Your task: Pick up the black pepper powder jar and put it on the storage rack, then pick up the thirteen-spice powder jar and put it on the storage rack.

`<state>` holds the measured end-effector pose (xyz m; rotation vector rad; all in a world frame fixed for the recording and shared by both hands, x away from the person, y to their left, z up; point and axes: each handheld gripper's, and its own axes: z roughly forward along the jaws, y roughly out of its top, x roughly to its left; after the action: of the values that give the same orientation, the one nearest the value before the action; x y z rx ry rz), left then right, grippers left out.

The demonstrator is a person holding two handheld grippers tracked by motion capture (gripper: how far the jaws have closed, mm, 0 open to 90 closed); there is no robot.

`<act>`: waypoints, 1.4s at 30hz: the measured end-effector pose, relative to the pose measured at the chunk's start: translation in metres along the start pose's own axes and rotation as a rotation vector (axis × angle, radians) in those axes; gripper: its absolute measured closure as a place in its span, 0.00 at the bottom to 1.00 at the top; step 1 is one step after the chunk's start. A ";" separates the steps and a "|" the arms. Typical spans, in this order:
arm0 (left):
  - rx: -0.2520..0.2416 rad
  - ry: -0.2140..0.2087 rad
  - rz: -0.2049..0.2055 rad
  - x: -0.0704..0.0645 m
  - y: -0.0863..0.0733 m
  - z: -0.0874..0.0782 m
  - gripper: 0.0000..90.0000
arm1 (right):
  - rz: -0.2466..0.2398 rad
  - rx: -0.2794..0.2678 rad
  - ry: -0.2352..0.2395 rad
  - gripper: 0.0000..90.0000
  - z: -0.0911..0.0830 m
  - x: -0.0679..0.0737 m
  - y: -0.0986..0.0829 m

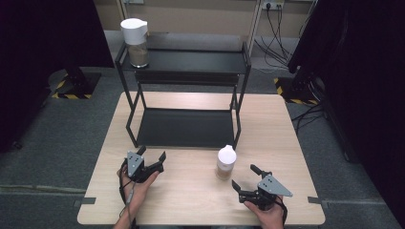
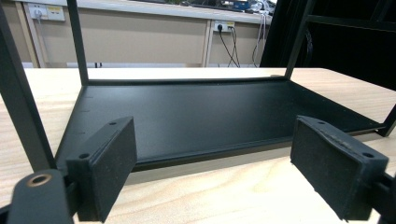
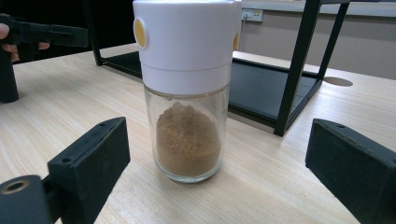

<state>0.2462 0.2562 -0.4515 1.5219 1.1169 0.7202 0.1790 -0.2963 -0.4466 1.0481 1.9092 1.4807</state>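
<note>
While both grippers gape, jar (image 3: 187, 93) stands untouched.

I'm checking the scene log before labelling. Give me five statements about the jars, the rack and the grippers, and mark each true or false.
1. A jar stands on the rack's top shelf. True.
2. The jar on the table lies on its side. False: it stands upright.
3. The right gripper is clamped on that jar. False: its jaws are open and the jar stands apart from them.
4. The left gripper is open and holds nothing. True.
5. The rack's bottom shelf holds a jar. False: it is bare.
</note>
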 end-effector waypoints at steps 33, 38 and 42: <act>0.008 -0.028 0.031 0.002 0.001 0.001 0.14 | -0.025 0.003 0.099 0.07 0.044 -0.007 0.019; 0.007 -0.029 0.030 0.002 0.001 0.001 0.14 | -0.029 0.019 0.099 0.12 0.054 -0.008 0.021; 0.009 -0.030 0.033 0.001 0.001 0.001 0.14 | -0.031 0.027 0.104 0.17 0.060 -0.010 0.022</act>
<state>0.2479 0.2572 -0.4505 1.5565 1.0765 0.7137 0.2368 -0.2674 -0.4432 0.9661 2.0131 1.5235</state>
